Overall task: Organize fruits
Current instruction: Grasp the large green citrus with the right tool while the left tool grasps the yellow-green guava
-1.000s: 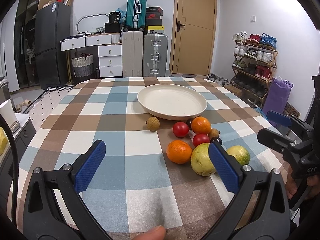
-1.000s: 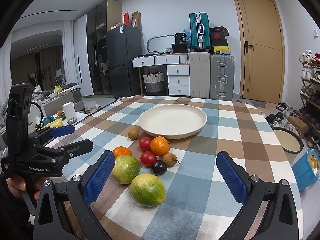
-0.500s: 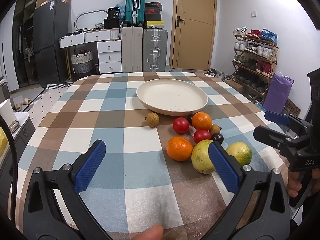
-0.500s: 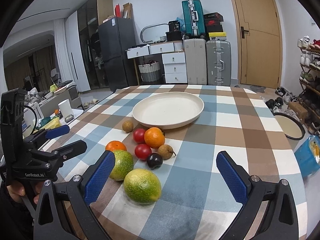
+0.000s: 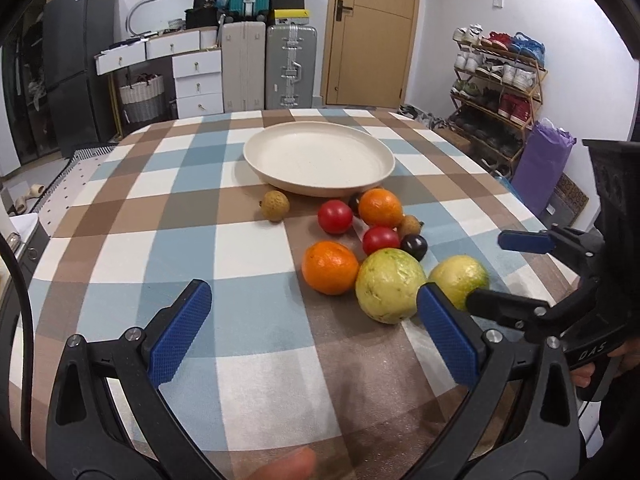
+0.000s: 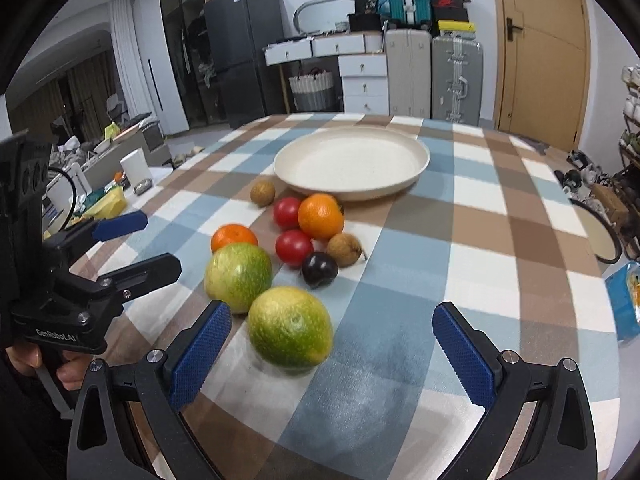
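A cream plate (image 5: pixel 320 160) (image 6: pixel 352 164) sits empty on the checked table. In front of it lies a cluster of fruit: two oranges (image 5: pixel 330 267) (image 5: pixel 380 208), two red tomatoes (image 5: pixel 335 217), a dark plum (image 5: pixel 414 246), brown longans (image 5: pixel 275 206) and two green guavas (image 5: pixel 390 286) (image 6: pixel 290 330). My left gripper (image 5: pixel 316 336) is open and empty, near the left guava. My right gripper (image 6: pixel 332 350) is open, low over the table, with the nearer guava between its fingers but not touched.
The checked tablecloth (image 5: pixel 160 240) covers the round table, whose edges fall away on both sides. Suitcases (image 5: pixel 292 68), drawers and a door stand behind. A shoe rack (image 5: pixel 496 92) is at the right. A small table with clutter (image 6: pixel 104 196) is at the left.
Both grippers have moved forward and lower toward the fruit. The right gripper now has the nearer guava between its open fingers.
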`<state>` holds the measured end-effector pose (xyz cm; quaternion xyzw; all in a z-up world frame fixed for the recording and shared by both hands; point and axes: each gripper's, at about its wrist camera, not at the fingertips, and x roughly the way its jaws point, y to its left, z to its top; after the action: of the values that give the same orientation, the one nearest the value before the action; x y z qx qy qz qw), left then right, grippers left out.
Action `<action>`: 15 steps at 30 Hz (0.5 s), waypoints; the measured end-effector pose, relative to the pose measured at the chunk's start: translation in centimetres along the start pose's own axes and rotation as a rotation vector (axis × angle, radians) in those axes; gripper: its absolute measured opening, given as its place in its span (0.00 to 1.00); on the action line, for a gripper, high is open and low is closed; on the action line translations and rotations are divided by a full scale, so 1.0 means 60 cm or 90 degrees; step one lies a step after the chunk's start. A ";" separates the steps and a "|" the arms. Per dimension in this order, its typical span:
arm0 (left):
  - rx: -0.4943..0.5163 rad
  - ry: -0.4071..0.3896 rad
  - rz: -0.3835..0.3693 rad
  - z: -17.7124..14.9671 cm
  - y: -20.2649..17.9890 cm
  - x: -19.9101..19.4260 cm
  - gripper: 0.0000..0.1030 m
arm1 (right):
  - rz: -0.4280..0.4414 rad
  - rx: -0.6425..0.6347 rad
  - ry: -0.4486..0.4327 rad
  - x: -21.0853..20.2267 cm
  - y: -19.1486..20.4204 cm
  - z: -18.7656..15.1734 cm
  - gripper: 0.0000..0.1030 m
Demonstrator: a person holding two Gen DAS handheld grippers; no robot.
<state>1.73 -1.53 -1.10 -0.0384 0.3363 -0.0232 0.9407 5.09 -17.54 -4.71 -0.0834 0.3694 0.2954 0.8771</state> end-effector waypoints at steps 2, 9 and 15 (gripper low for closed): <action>0.004 0.007 -0.009 0.001 -0.006 0.006 0.99 | 0.005 -0.001 0.007 0.003 0.000 -0.003 1.00; 0.014 0.038 -0.031 0.001 -0.020 0.028 0.96 | 0.018 -0.019 0.042 0.019 0.002 -0.010 0.95; 0.015 0.051 -0.048 0.008 -0.024 0.037 0.95 | 0.016 -0.058 0.063 0.034 0.020 -0.007 0.80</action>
<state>3.74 -3.08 -1.99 -0.0389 0.3720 -0.0638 0.9252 5.28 -15.78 -6.38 -0.1328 0.3997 0.3181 0.8494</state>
